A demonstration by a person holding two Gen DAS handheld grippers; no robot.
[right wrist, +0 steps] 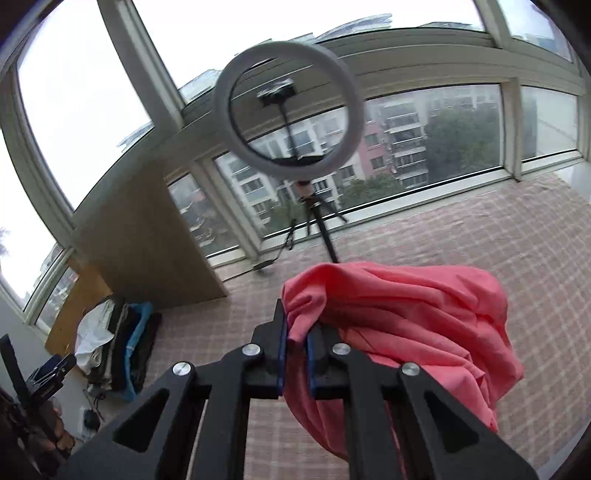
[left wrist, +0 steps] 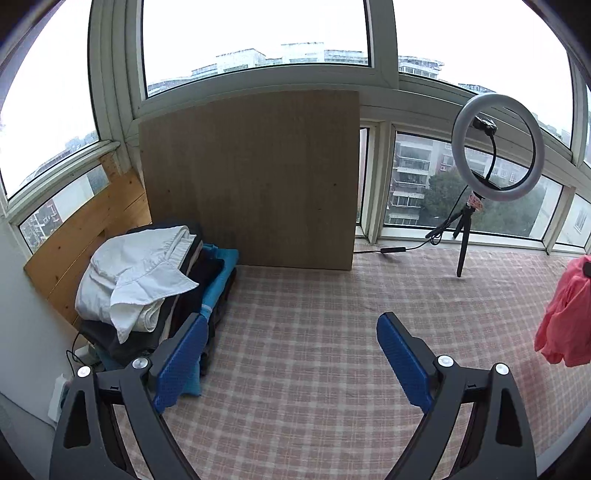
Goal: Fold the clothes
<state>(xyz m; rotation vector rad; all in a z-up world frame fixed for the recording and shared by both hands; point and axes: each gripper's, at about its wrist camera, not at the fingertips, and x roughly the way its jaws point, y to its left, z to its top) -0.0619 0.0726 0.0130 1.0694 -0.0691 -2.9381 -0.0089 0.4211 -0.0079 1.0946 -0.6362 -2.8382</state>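
Hanging in soft, crumpled folds, one coral-pink garment (right wrist: pixel 399 332) is pinched between the blue ribbed pads of the right gripper (right wrist: pixel 295 345), whose jaws are clamped tight on a gathered edge of the cloth. Most of the thin, matte fabric droops to the right of and below that claw, above the pink-and-white checked cover (right wrist: pixel 517 236) of woven cloth that spreads beneath everything.

In the left wrist view, the left gripper (left wrist: pixel 291 332) has its two black arms spread wide, its blue textured pads (left wrist: pixel 402 354) well apart with nothing between them, only checked cover below. The same pink garment shows at the far right edge of this view, well off to the claw's right.

Just left of the left claw's left finger sits one stack of folded clothes (left wrist: pixel 155 288): a white crumpled shirt (left wrist: pixel 136 277) on top, dark layers under it, and a teal piece along the side. Ahead of the claw one flat, square tan board (left wrist: pixel 251 177) leans upright against the windows (left wrist: pixel 255 33), and a knotty pine panel (left wrist: pixel 85 243) leans behind the stack. Ahead and to the right stands one ring light (left wrist: pixel 498 147), a smooth white hoop on a slim black tripod, its cable trailing across the cover toward the board.
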